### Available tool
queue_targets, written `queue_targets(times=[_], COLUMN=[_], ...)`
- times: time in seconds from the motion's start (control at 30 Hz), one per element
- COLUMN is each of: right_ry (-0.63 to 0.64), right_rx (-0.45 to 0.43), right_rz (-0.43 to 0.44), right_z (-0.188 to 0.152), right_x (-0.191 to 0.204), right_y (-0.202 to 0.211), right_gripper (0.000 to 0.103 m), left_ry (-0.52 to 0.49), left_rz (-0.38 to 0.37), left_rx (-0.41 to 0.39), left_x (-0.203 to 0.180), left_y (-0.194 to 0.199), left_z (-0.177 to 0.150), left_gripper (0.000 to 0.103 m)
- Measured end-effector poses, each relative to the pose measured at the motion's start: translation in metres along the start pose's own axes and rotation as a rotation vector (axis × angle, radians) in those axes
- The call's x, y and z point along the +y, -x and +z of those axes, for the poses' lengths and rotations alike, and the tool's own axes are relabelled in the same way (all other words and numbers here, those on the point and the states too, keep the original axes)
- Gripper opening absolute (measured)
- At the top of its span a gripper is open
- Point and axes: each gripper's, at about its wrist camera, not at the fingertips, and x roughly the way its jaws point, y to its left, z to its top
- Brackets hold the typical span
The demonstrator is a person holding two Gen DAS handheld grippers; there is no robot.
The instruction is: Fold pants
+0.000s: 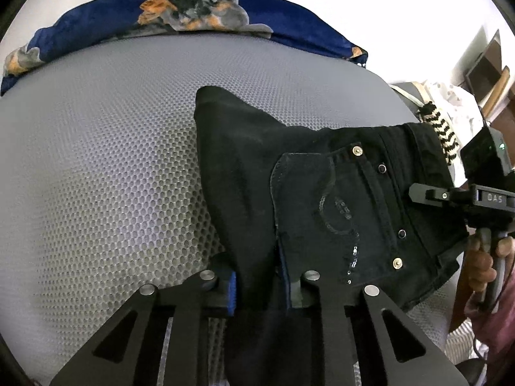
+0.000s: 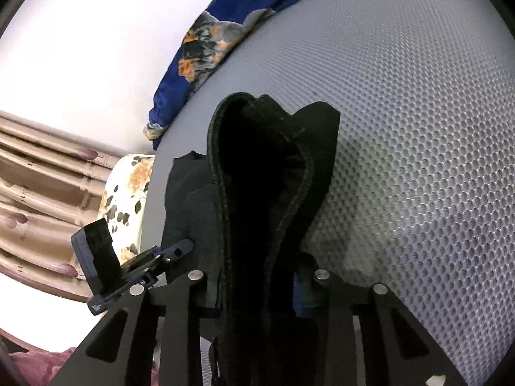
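We pinch the black pants (image 1: 322, 193) between the pads of both the left gripper (image 1: 257, 286) and the right gripper (image 2: 257, 289), lifting them beyond our fingertips over the grey mesh mattress (image 1: 112, 160), so they can be aligned for folding.

Left wrist camera close above the black pants (image 1: 322, 193), tilted steeply down over the grey mesh mattress (image 1: 112, 160), blue blanket (image 1: 96, 25) at twelve o'clock, right wrist camera equally close, angled shallower, blanket at eleven o'clock, both views sharing pants, mattress, blanket
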Motion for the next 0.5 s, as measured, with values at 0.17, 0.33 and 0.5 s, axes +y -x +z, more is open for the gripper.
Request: queue_targets(times=[0.17,0.33,0.5], right_ry=[0.033,0.051,0.064], right_rx=[0.008,0.031,0.041], right_rz=[-0.020,-0.002,0.028], right_z=[0.002,0.009,0.023], right_x=[0.021,0.036,0.050], right_y=[-0.002,-0.017,-0.036], right_gripper=[0.028,0.028,0.028], left_ry=[0.000,0.008,0.037], left_rz=[0.000,0.026,0.055], left_rx=[-0.028,-0.062,-0.098], left_x=[0.008,0.018,0.040], left_y=[0.018,0.032,0.045], left_z=[-0.006,-0.004,0.004], left_gripper=[0.020,0.019,0.019])
